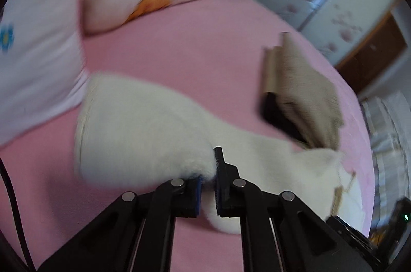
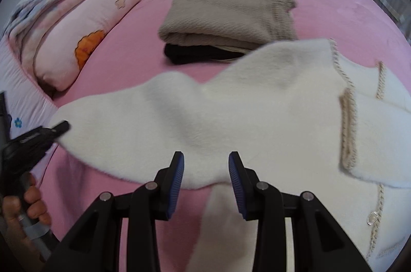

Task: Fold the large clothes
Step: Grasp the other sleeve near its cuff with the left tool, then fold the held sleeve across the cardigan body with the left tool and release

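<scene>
Left gripper clamped on fluffy white sweater's sleeve, seemingly lifted; right gripper half open, empty, above the sweater.

A white fluffy garment lies spread across the pink bed, its pile soft and plush. Beige braided trim edges its opening on the right side, and a small ring-shaped clasp hangs lower down. One sleeve stretches out to the left — its cuff end is lifted off the bed. Behind it sits a folded beige knit, stacked on a folded black garment — the white garment's upper edge overlaps this stack's near corner.
</scene>
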